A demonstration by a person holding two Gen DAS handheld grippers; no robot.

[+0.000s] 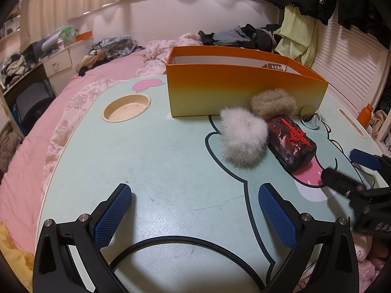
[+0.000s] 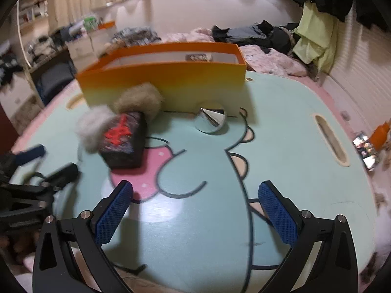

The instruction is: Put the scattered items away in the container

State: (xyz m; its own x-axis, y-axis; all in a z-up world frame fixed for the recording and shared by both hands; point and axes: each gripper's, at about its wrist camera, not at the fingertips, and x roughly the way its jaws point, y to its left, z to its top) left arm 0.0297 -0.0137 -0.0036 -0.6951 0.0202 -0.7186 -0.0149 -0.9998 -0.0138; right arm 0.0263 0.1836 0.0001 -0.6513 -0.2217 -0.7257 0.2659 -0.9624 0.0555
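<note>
From the left wrist view, the left gripper (image 1: 195, 199) hangs over the table (image 1: 158, 161) with its jaws wide apart and nothing in them. An orange box (image 1: 244, 89) stands at the back. A white fluffy ball (image 1: 242, 135), a tan fluffy ball (image 1: 273, 102), a dark block (image 1: 292, 144) and a shiny round thing (image 1: 310, 117) lie in front of it. From the right wrist view, the right gripper (image 2: 195, 199) also has wide, empty jaws.

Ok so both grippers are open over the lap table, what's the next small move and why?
Probably ease the right gripper forward-left toward the dark block; it is the nearest loose item, the fingers are empty, and the orange box just behind looks open-topped.
</note>
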